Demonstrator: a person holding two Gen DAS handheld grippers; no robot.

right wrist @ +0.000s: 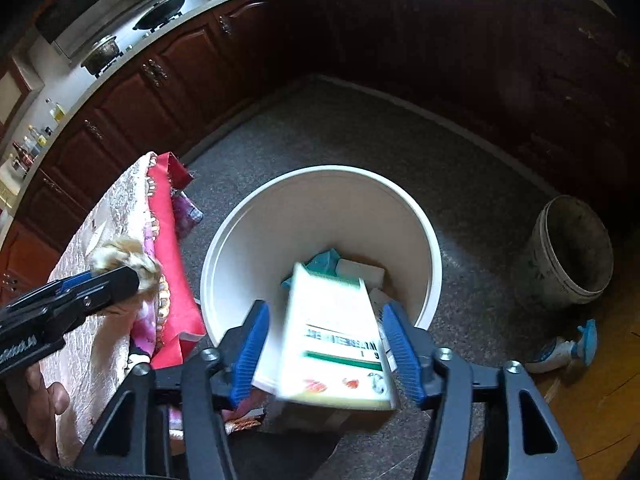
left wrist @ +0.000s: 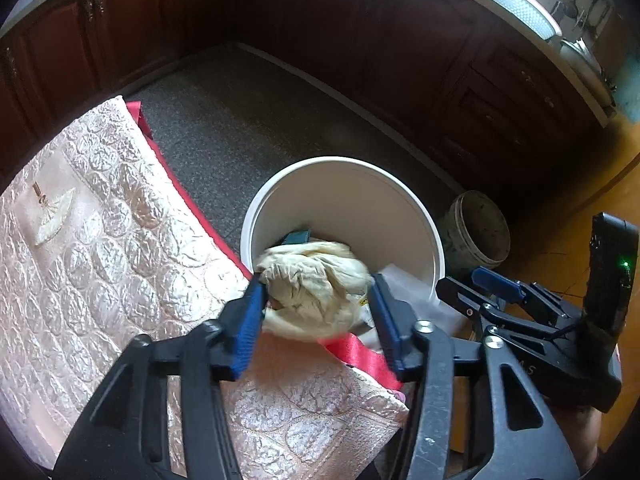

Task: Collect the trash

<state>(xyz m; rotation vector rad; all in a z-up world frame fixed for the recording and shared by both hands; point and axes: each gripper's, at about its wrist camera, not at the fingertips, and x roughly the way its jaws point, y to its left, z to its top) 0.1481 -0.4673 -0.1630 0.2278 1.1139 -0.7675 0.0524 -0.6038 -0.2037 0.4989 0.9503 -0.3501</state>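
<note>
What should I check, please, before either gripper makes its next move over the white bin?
1. Left gripper shut on crumpled paper: ok.
2. Paper above the white bin: not ok; in the right wrist view it sits over the table edge.
3. Box between the right gripper fingers, over the bin: ok.
4. Right gripper's hold on box: cannot tell; gaps show beside both pads and the box is blurred.
5. Room in bin: ok; trash covers only the bottom.
6. Grippers apart from each other: ok.
</note>
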